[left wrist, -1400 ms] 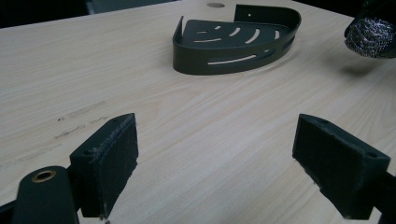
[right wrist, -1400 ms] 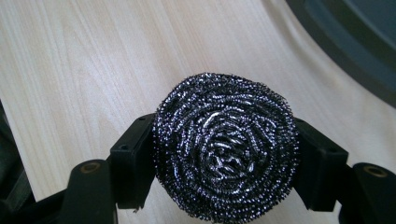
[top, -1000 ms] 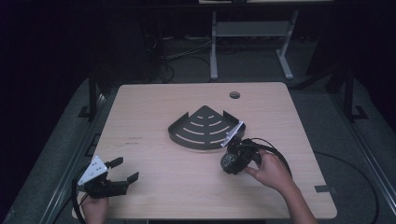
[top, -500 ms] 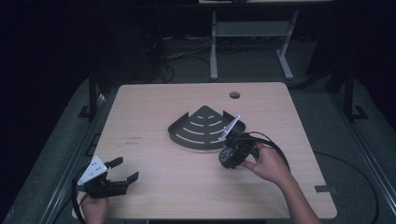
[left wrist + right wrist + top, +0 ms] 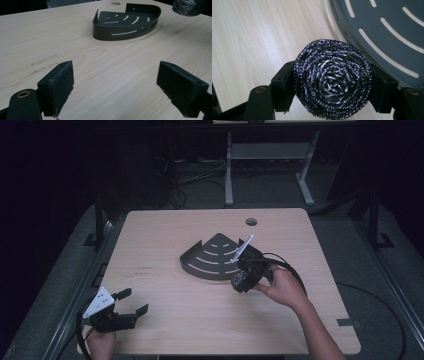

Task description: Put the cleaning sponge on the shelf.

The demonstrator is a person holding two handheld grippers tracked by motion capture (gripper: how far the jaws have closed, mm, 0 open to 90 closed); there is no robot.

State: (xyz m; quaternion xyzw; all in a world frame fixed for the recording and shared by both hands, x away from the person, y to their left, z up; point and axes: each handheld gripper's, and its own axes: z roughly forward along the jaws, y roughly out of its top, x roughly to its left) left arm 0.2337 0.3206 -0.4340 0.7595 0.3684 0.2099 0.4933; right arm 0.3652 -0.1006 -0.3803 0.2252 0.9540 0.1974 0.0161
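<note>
The right gripper (image 5: pixel 333 100) squeezes a scrubber (image 5: pixel 333 78), a round ball of shiny wire. One jaw presses on each side of it, and the ball bulges out between them. In the high view this gripper (image 5: pixel 243 279) sits just past the middle of the table (image 5: pixel 200 320), with the hand (image 5: pixel 282 287) behind it.

A dark tray (image 5: pixel 215 256) shaped like a pie slice lies right next to the ball. Its round edge faces the person and its point faces away. In the right gripper view the tray (image 5: pixel 392 32) is just ahead and to the right of the scrubber, very close. I cannot tell if they touch. The tray floor has long curved slots and looks empty.

The left gripper (image 5: pixel 131 304) rests at the near left corner, far from the tray. Its jaws stand wide apart with nothing between them. In its own view the tray (image 5: pixel 126 22) sits well ahead.

My guess is the ball goes into the tray. The right hand is much nearer, so it only needs a small move forward and over the rim.
</note>
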